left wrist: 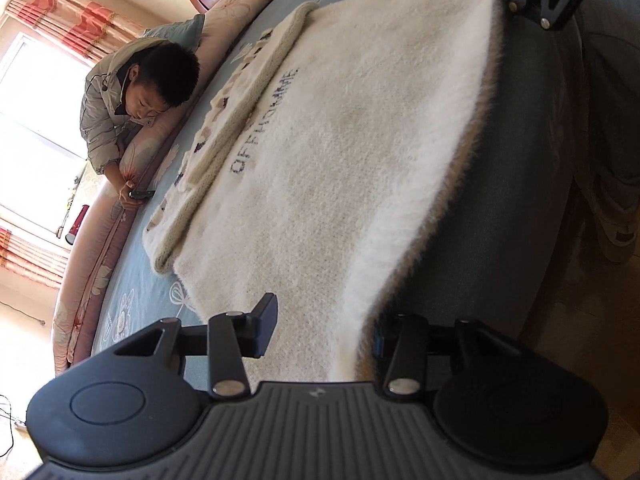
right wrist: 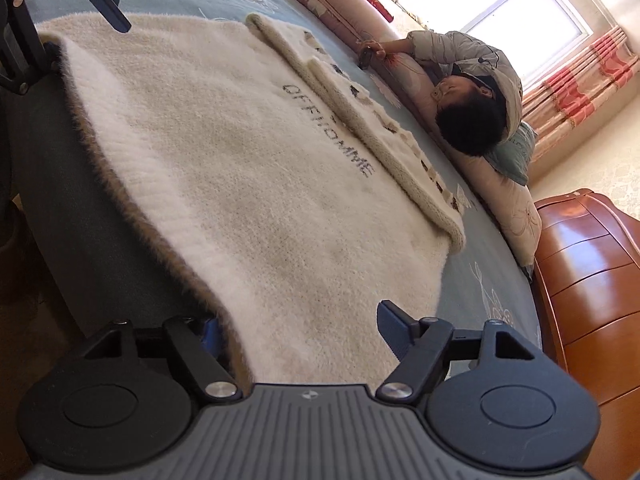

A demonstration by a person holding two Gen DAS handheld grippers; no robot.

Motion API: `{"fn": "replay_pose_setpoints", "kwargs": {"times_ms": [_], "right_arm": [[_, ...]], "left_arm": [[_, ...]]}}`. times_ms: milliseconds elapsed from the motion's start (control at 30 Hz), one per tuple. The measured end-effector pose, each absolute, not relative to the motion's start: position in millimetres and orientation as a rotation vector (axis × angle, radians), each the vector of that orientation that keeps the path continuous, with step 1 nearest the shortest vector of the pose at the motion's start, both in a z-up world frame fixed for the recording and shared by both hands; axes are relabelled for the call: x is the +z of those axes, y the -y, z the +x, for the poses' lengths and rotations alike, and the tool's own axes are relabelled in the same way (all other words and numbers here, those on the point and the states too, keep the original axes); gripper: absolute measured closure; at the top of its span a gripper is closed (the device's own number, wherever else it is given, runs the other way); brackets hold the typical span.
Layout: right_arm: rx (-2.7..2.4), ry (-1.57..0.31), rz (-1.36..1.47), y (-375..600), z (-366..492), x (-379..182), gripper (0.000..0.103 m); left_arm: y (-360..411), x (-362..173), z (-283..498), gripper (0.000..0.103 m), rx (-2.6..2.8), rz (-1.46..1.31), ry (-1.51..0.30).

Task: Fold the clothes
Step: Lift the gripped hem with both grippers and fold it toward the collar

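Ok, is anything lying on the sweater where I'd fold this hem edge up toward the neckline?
Nothing visible does. Both the left gripper and right gripper straddle the sweater's hem, and its surface up to the lettering is bare.

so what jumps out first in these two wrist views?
A big fluffy cream sweater spread flat on the blue bed, dark lettering across it. Both tools sit open, straddling its near hem: the left tool at one corner, the right tool at the other. A person leans on the far edge.

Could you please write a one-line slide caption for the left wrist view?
Left gripper open astride the hem of a fluffy cream sweater spread on a blue bed.
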State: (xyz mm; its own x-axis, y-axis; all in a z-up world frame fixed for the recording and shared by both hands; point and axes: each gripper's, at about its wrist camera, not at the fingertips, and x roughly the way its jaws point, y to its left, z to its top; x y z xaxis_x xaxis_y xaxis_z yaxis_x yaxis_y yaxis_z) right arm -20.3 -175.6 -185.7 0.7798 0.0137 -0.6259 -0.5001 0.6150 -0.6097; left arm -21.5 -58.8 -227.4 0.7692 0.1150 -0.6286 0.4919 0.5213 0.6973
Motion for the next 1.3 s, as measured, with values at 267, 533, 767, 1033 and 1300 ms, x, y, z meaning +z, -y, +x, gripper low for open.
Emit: {"fn": "replay_pose_setpoints", "kwargs": {"times_ms": [267,533,767,1033,1300], "right_arm": [[0.308,-0.633,-1.023,192.8,-27.5,-197.9,0.054],[0.371,-0.663,-1.031,195.0,-29.6,-199.8,0.095],[0.389,-0.620,-0.982,200.8,-15.7,-165.6,0.095],[0.414,-0.581,-0.973,203.9,14.5,-129.8,0.095],[0.420,-0.555,-1.017,200.9,60.7,-115.8,0.095]], "left_arm": [[57.3,-229.8,-23.2,0.059,-0.252,1.074,-0.680],[61.4,-229.2,-23.2,0.092,-0.280,1.096,-0.692],[54.9,-208.1,-9.3,0.094,-0.272,1.096,-0.671],[48.7,-176.7,30.5,0.096,-0.278,1.080,-0.680],[42.7,-162.0,77.9,0.096,-0.257,1.097,-0.639]]}}
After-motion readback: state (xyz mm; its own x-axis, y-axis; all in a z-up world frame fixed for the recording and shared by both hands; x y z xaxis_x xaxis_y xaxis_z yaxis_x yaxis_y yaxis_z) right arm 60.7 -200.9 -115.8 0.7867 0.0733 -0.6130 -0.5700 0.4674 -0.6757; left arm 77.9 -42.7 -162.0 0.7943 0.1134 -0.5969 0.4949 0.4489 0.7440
